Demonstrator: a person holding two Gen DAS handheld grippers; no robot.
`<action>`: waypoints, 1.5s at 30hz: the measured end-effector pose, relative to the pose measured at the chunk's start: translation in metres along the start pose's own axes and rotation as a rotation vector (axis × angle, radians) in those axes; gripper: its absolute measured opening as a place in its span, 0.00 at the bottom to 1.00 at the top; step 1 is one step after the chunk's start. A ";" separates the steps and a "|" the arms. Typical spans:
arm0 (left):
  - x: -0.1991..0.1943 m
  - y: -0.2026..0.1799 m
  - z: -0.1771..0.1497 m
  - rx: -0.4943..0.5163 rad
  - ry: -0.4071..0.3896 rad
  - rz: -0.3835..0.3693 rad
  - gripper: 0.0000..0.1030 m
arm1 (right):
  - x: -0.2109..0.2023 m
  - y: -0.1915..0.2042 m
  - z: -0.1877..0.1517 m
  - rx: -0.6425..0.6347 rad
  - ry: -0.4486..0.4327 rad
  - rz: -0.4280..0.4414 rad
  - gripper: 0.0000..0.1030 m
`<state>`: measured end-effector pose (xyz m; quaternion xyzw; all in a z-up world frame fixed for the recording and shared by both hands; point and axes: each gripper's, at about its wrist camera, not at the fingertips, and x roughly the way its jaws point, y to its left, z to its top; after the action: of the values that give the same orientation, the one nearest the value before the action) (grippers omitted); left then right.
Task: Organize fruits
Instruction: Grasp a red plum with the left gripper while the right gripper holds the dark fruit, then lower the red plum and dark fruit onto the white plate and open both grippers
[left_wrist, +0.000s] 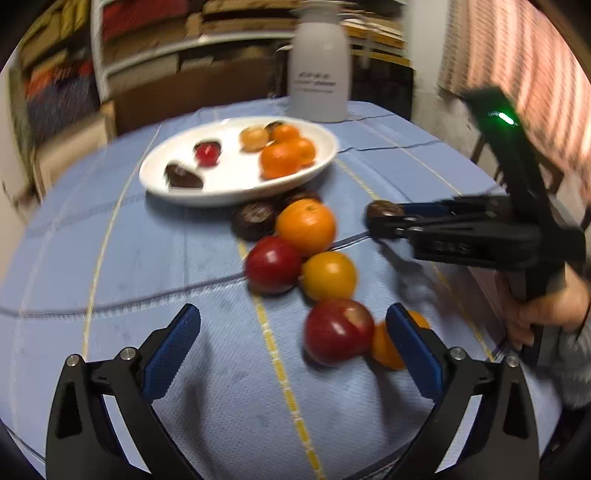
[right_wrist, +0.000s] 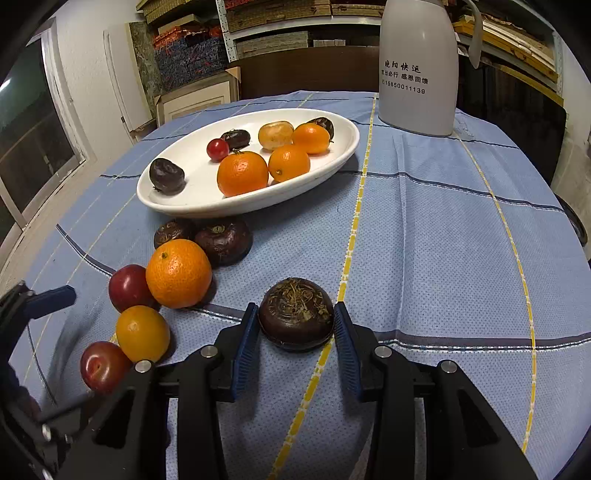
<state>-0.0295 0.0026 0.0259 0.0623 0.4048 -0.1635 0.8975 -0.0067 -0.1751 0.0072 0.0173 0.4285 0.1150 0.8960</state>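
A white oval plate (right_wrist: 343, 155) holds several oranges, dark water chestnuts and a small red fruit. In front of it on the blue cloth lie two water chestnuts (right_wrist: 223, 240), an orange (right_wrist: 178, 273), red plums (right_wrist: 127, 287) and a yellow-orange fruit (right_wrist: 142, 333). My right gripper (right_wrist: 295, 332) is shut on a dark water chestnut (right_wrist: 296, 314), just above the cloth; it also shows in the left wrist view (left_wrist: 382, 218). My left gripper (left_wrist: 293, 343) is open, with a red plum (left_wrist: 338, 330) and an orange (left_wrist: 384, 347) near its right finger.
A tall white jug (right_wrist: 419, 66) stands behind the plate at the table's far edge. A dark chair back (right_wrist: 306, 70) and shelves of stacked goods lie beyond the table. The table is round, with the cloth hanging over its edge.
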 end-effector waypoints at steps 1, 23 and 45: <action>0.000 0.008 -0.001 -0.032 0.005 -0.019 0.96 | 0.000 0.000 0.000 0.000 0.000 0.000 0.41; 0.000 -0.012 -0.009 0.113 0.037 0.103 0.76 | 0.000 0.001 0.000 -0.005 0.001 -0.004 0.42; -0.008 0.028 0.029 -0.046 -0.027 0.019 0.37 | -0.022 -0.014 0.013 0.083 -0.093 0.088 0.40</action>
<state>-0.0045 0.0234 0.0504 0.0435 0.3956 -0.1467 0.9056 -0.0078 -0.1931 0.0305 0.0788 0.3894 0.1357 0.9076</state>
